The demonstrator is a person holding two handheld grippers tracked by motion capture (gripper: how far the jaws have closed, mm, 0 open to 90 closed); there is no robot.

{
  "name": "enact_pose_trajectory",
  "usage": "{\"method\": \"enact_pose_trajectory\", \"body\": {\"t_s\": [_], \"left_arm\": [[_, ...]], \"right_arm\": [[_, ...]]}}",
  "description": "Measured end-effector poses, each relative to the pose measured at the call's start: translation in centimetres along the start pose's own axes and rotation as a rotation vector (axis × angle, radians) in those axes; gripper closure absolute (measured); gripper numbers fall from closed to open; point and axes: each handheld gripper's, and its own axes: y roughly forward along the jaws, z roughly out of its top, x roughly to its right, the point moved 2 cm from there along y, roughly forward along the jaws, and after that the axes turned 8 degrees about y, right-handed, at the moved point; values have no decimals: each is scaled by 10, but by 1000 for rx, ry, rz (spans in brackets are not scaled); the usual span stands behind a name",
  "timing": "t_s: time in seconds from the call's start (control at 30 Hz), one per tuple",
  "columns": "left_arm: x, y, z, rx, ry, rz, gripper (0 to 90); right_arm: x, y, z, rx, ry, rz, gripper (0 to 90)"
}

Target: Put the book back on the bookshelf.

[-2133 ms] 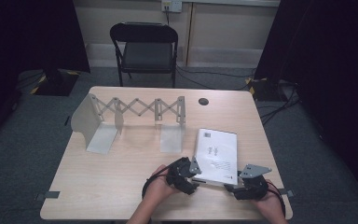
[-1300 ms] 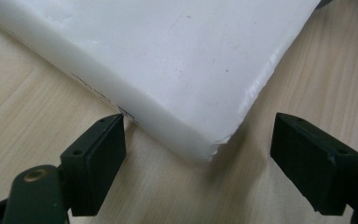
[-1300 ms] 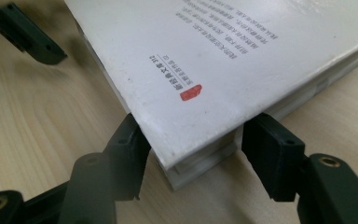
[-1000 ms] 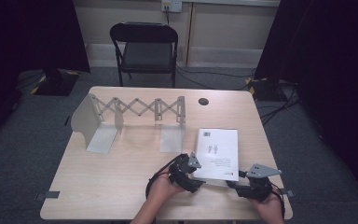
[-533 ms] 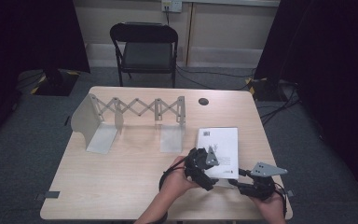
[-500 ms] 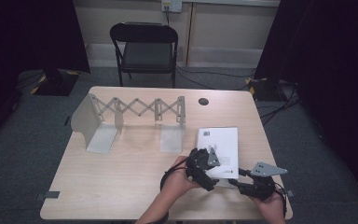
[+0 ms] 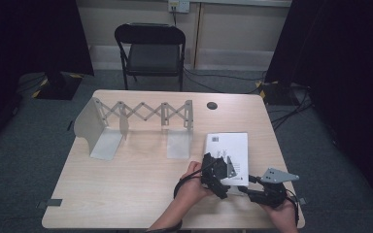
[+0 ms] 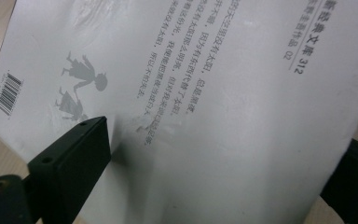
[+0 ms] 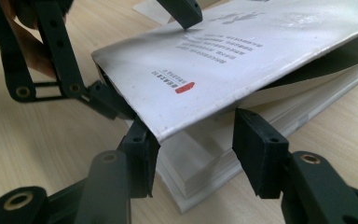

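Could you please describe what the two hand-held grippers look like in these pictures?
Both are black. The left gripper has scissor-like linkage bars with brass-coloured pivot rivets, and a black cable loops from it. The right gripper carries a grey three-cornered plate on top. Each claw ends in blocky matte-black pads with small screw holes.

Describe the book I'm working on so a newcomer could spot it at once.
On the wooden table, look at the near right corner, in front of the grey expanding rack. The book lies flat there between the two grippers, its white cover with a barcode and grey print partly lifted.
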Motion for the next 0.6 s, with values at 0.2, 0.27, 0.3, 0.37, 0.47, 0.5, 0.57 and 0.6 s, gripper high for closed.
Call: {"method": "enact_pose_trajectory", "body": {"t_s": [0.2, 0.27, 0.3, 0.37, 0.47, 0.5, 0.57, 0.6], "left_arm": [[-1, -10, -2, 59, -14, -31, 201], [-1, -12, 0, 67, -2, -37, 248], [-1, -12, 0, 67, -2, -37, 259], [0, -13, 1, 59, 18, -30, 275], [0, -15, 1, 71, 1, -29, 285], [0, -15, 1, 71, 1, -29, 293], [-1, -18, -1, 87, -9, -28, 301], [-1, -18, -1, 87, -9, -28, 303]], "right_arm": [[2, 0, -1, -1, 28, 17, 497], [0, 1, -1, -11, 4, 1, 465], [0, 1, -1, -11, 4, 1, 465], [3, 4, -6, -45, -5, -7, 423], [6, 10, -14, -91, -25, -21, 408], [6, 12, -16, -107, -42, -37, 408], [5, 14, -16, -106, -43, -42, 410], [5, 14, -16, -106, -43, -42, 410]]}}
